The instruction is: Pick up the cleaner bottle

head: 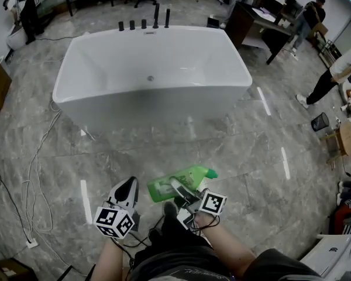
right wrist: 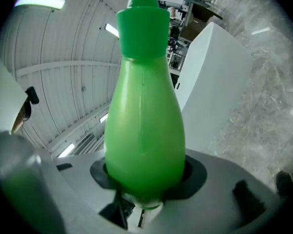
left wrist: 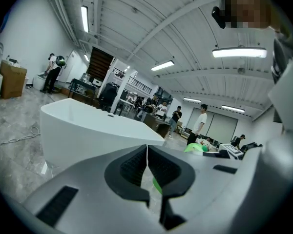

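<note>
Green plastic fills your right hand-held gripper (right wrist: 145, 182): the cleaner bottle (right wrist: 144, 126) sits squarely between its jaws, which are parted to the width of the bottle's fat lower body and press on it from both sides. In the right gripper view the bottle runs straight out from the jaws, with its neck and cap at 12 o'clock.

From the head view, the cleaner bottle (head: 184, 182) lies on its side in the right hand-held gripper (head: 176, 187), off the floor, with its cap aimed at about 2 o'clock and its base towards 8 o'clock. Your left hand-held gripper (head: 127, 187) sits just beside it at 9 o'clock, apart from the bottle. Its jaws are pressed together with nothing between them (the left gripper view shows the black pads (left wrist: 135, 165) meeting along one thin line at the left hand-held gripper (left wrist: 147, 165)).

The floor (head: 251, 151) is grey marble-look tile with pale strips set into it. A white freestanding bathtub (head: 164, 101) stands at 12 o'clock from the bottle, well apart from it, with dark taps (head: 143, 23) along its far rim. A pale cable (head: 35, 157) trails over the floor at 9 o'clock. People (head: 339, 69) stand at 2 o'clock, near the room's edge.
</note>
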Available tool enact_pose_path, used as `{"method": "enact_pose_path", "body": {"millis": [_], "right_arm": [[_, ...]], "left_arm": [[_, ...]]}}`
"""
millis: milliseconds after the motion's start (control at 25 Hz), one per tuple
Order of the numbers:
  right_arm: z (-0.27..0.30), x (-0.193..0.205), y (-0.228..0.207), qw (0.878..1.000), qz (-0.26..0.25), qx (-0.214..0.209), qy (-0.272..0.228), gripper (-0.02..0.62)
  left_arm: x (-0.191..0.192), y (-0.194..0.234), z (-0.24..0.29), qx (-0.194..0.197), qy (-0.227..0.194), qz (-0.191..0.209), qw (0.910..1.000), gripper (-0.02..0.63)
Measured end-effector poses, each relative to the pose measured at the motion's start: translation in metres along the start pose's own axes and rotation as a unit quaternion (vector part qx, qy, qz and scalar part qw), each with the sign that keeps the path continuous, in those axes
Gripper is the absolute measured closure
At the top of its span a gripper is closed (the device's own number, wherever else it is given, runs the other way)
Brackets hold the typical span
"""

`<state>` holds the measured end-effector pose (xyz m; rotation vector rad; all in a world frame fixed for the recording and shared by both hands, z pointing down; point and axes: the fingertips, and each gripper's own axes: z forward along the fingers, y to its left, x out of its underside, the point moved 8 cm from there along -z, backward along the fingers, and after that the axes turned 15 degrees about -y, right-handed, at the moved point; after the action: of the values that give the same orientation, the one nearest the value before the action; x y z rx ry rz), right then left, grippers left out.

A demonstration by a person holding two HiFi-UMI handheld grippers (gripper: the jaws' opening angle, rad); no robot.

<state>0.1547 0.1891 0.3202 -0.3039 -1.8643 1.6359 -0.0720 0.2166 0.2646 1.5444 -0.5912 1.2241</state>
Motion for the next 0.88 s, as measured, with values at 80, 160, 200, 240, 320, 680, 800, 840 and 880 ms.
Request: {"method": "enact_pose_path", "body": {"millis": [80, 160, 200, 240, 320, 680, 800, 840, 880], "right_arm": [[-0.013, 0.013, 0.005, 1.000, 0.028, 0.004, -0.007, 0.396], [-0.027, 0.025, 0.011, 0.999, 0.042, 0.007, -0.012, 0.396], [-0.033, 0.030, 0.014, 0.999, 0.041, 0.007, -0.011, 0.396], [-0.039, 0.034, 0.017, 0.999, 0.036, 0.008, -0.010, 0.396], [-0.049, 0.040, 0.021, 1.000, 0.027, 0.012, -0.008, 0.396], [-0.076, 0.056, 0.043, 0.999, 0.004, 0.004, -0.034, 0.396], [-0.083, 0.061, 0.046, 0.999, 0.003, 0.008, -0.041, 0.396], [-0.086, 0.063, 0.047, 0.999, 0.001, 0.008, -0.042, 0.396], [-0.088, 0.064, 0.048, 0.999, -0.001, 0.008, -0.043, 0.396]], "left_arm": [[0.000, -0.002, -0.018, -0.003, 0.001, 0.002, 1.0000, 0.589], [0.001, -0.004, -0.037, -0.005, 0.005, 0.004, 1.0000, 0.589], [0.002, -0.006, -0.046, -0.005, 0.008, 0.006, 0.9999, 0.589], [0.003, -0.008, -0.055, -0.004, 0.010, 0.008, 0.9999, 0.589], [0.005, -0.012, -0.070, -0.003, 0.013, 0.014, 0.9998, 0.589], [0.005, -0.026, -0.108, 0.016, 0.008, 0.027, 0.9995, 0.589], [0.006, -0.030, -0.114, 0.023, 0.010, 0.025, 0.9994, 0.589], [0.007, -0.031, -0.116, 0.025, 0.011, 0.024, 0.9993, 0.589], [0.007, -0.032, -0.118, 0.027, 0.012, 0.025, 0.9993, 0.589]]}}
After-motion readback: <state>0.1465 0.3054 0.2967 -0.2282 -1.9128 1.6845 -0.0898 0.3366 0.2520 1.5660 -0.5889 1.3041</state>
